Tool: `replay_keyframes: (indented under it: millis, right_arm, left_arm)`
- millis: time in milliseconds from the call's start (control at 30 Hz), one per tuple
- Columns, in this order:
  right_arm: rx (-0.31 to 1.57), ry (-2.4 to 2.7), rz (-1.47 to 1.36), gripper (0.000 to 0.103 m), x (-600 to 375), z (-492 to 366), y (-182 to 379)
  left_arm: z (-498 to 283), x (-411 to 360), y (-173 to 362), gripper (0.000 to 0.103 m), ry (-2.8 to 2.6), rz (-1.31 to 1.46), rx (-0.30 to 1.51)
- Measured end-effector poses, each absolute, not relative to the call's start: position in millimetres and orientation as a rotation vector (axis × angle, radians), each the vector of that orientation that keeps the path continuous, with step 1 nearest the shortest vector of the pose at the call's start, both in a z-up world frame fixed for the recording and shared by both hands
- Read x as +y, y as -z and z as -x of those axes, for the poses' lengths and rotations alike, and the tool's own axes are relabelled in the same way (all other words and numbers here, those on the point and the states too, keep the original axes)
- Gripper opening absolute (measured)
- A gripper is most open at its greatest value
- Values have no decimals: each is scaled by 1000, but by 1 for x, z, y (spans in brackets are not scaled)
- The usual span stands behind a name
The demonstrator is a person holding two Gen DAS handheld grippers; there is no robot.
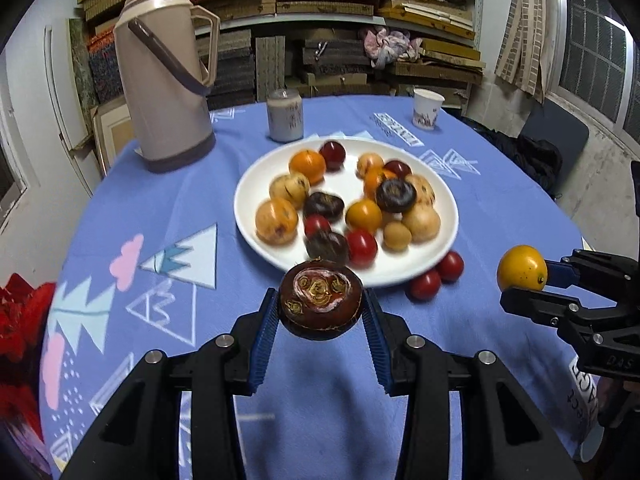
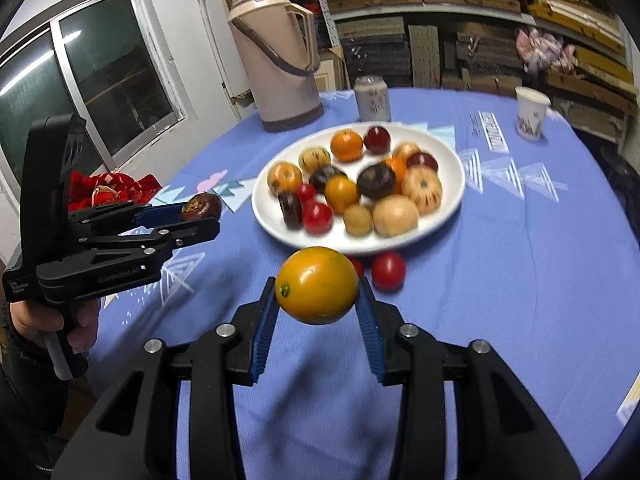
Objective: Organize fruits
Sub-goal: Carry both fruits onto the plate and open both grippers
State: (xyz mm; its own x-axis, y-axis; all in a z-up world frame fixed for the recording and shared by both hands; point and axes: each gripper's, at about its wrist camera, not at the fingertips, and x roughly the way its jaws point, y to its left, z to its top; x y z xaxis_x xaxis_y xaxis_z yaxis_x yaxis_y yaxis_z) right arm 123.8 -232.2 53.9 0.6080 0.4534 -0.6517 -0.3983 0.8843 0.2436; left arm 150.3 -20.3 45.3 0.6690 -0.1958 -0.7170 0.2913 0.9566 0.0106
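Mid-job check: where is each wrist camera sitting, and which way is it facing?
Left wrist: rides the left hand-held gripper, looks down its fingers over a held dark fruit toward the plate; right hand-held gripper at the picture's right.
Right wrist: rides the right gripper, looks past a held orange fruit at the plate; left gripper and a hand at left.
Shared: plate, thermos, blue cloth.

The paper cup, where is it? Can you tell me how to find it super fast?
Look at the blue tablecloth with the big white plate of fruit in the middle. Past the plate, near the table's far edge, stand a tall beige thermos, a small jar and the paper cup. The cup stands apart, farthest from the thermos, white with an open top.
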Motion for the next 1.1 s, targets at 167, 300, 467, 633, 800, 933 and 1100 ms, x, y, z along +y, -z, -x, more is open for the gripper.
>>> replay_keyframes:
  millis: [167,300,467,633,800,933,1100]
  right_arm:
    - [761,-497,-72,39,-224,-150,-68]
    - [765,-510,-65,39,-214,-174,-71]
    - [784,-507,-52,39,-204,-213,-67]
    - [811,-500,-44,39,-196,-248,-56]
    - [803,-477,-82,44,-202,-274,-52]
    - [790,-482,-109,53,-211,-269,-51]
    - [782,-491,-117,55,-225,-241,-51]
  left_arm:
    - [-180,-27,-54,43,255,-131,793]
    - [-202,-33,-52,43,255,-116,804]
    - [-236,-37,-43,43,242,-86,831]
    - [-258,-41,-34,43,234,-97,851]
    - [-270,-36,-30,62,171,-112,846]
    - [-265,-32,-31,72,162,-111,834]
    - [-249,-34,-30,72,172,-116,838]
